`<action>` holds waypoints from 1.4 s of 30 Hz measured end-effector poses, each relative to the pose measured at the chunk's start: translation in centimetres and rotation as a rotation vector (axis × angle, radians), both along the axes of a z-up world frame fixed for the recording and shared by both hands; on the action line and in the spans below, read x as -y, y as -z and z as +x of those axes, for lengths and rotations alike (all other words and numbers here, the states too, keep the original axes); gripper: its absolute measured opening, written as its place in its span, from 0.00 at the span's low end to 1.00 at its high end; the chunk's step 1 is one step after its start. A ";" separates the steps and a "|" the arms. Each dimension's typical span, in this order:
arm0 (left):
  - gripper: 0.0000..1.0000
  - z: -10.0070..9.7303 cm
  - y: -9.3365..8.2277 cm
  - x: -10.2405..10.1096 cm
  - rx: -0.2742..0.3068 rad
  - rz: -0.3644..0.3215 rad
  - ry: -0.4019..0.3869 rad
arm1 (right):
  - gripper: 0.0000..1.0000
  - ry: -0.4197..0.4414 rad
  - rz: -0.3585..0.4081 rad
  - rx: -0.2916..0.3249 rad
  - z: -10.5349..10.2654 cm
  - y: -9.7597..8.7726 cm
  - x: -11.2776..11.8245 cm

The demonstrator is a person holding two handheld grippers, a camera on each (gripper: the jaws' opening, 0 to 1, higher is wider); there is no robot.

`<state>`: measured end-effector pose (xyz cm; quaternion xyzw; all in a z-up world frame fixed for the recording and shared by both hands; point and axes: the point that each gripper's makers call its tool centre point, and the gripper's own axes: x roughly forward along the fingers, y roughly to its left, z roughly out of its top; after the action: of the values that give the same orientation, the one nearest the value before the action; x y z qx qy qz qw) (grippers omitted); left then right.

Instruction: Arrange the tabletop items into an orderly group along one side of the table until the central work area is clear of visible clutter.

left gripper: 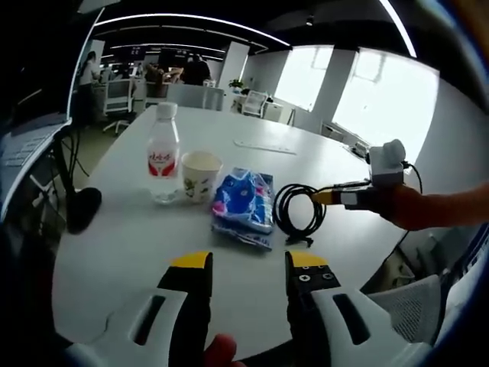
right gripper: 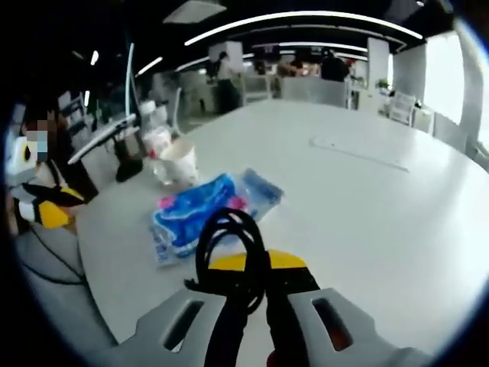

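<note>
On a white worktop (left gripper: pixel 252 306) in an open office, the right hand-held gripper (right gripper: pixel 256 264) is clamped on a coiled black cable (right gripper: pixel 229 245), its yellow-tipped jaws drawn together around the loop. The left hand-held gripper (left gripper: pixel 248 264) hovers over the near edge with jaws parted and nothing between them.

In the left gripper view, the cable (left gripper: pixel 298 210) lies just beside a blue tissue pack (left gripper: pixel 244 200), at the end of a row that also takes in a paper cup (left gripper: pixel 200 176) and a water bottle (left gripper: pixel 163 153); cup and bottle stand nearly touching, both upright. A long flat strip (left gripper: pixel 263 145) lies well apart, further across the table.

The step in hand appears to be settling the cable against the row. To do it well, the coil should probably be kept gathered so no loose loop trails towards the centre, and slid or set down close to the tissue pack without pushing the pack into the light, easily tipped cup. Releasing only once the coil rests flat would likely stop it springing open. The free gripper could steady the pack.
</note>
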<state>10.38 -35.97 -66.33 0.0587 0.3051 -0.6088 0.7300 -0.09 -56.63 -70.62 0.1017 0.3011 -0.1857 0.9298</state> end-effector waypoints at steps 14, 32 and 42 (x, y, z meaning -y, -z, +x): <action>0.37 -0.5 -0.1 0.0 0.001 -0.001 0.003 | 0.04 0.043 -0.007 0.042 -1.7 -1.5 0.4; 0.36 -0.6 -0.3 0.1 0.009 0.004 0.010 | 0.04 0.109 -0.040 0.079 -3.5 -4.2 3.0; 0.37 -0.2 -0.7 0.3 0.017 -0.002 0.006 | 0.04 0.146 -0.039 0.093 -4.3 -5.0 3.7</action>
<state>10.16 -36.25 -65.67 0.0640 0.2978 -0.6108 0.7309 -4.35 -60.35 -65.59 0.1140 0.2459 -0.2540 0.9285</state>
